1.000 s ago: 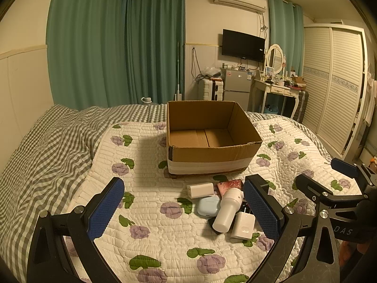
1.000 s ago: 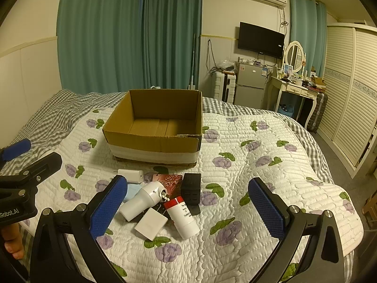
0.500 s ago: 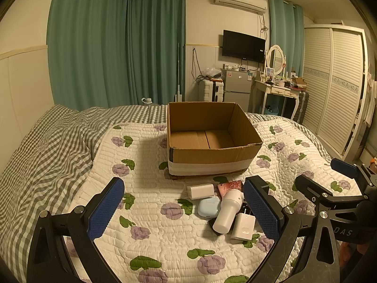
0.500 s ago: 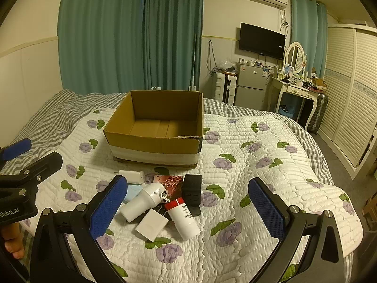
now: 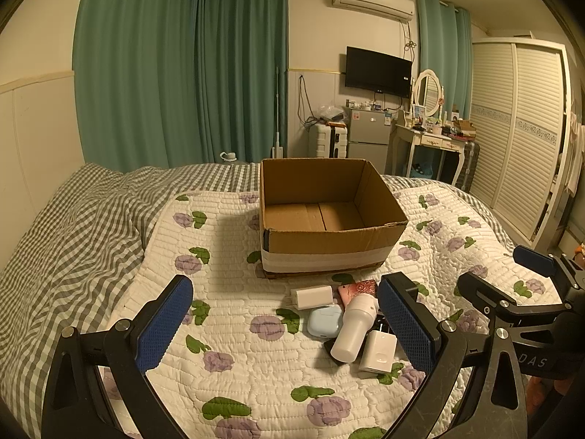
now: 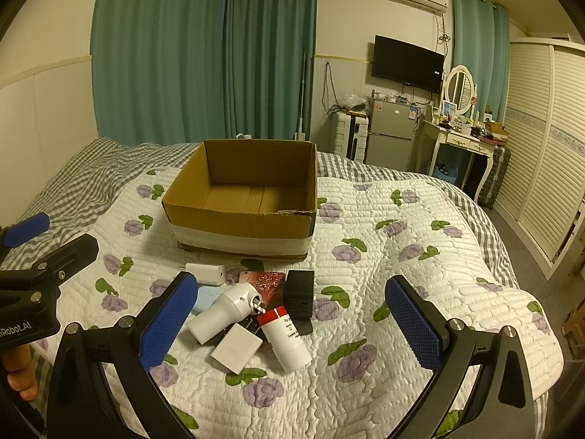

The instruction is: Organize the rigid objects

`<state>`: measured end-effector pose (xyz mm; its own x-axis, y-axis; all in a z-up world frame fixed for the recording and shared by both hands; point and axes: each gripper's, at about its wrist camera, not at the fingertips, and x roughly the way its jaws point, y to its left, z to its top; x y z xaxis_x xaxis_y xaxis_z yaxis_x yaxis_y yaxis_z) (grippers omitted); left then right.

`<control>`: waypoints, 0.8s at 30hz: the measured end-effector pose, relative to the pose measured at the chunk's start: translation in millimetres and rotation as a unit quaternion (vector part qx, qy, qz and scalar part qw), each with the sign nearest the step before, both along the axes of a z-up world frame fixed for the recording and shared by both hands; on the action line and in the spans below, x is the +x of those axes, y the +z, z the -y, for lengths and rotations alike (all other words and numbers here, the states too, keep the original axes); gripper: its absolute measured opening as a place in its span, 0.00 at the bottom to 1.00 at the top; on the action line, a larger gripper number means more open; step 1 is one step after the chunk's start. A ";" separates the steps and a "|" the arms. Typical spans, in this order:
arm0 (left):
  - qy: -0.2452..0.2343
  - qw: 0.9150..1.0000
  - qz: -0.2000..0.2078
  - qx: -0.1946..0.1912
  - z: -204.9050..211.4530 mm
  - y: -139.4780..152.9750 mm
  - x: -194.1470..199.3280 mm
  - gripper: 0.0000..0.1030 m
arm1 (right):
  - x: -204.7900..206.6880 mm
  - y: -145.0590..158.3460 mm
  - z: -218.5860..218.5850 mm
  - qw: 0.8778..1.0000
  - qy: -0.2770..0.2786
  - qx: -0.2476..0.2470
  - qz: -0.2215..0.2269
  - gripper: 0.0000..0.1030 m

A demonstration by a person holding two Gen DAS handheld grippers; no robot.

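We hold our left gripper [image 5: 285,323] above the quilt [image 5: 237,366] with its blue pads spread wide and nothing between them. Our right gripper [image 6: 289,323] hangs the same way, released and empty.

The open cardboard box [image 6: 241,201] sits straight ahead of both grippers, past the clutter, with nothing visible inside it. The small objects lie in a heap just ahead of our right gripper and beside the right finger of our left one. In the right wrist view, nearest our left pad is a white cylindrical device [image 6: 226,309], with a light blue case [image 6: 204,300] partly hidden behind it. A flat white adapter [image 6: 237,347] lies closest to us, touching a red-capped white bottle [image 6: 287,338]. Beyond these sit a black box [image 6: 299,291], a red patterned card [image 6: 265,283], and a white charger [image 6: 204,269] nearest the cardboard box.
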<state>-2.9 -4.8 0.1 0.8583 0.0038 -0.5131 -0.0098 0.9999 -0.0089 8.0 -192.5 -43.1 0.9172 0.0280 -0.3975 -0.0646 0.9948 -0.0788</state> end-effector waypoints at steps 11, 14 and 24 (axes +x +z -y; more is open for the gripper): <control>-0.001 1.000 0.002 0.000 -0.5 2.1 0.4 1.00 | -1.4 -1.5 -3.3 1.000 0.008 -0.003 -0.004 1.00; -0.002 1.000 0.001 -0.001 -0.8 2.2 1.7 1.00 | -0.8 -0.8 -1.7 1.000 0.011 -0.001 -0.006 1.00; -0.004 1.000 -0.007 -0.003 -4.6 -8.8 11.2 1.00 | 10.6 -7.2 1.4 0.999 0.020 -0.008 -0.026 0.93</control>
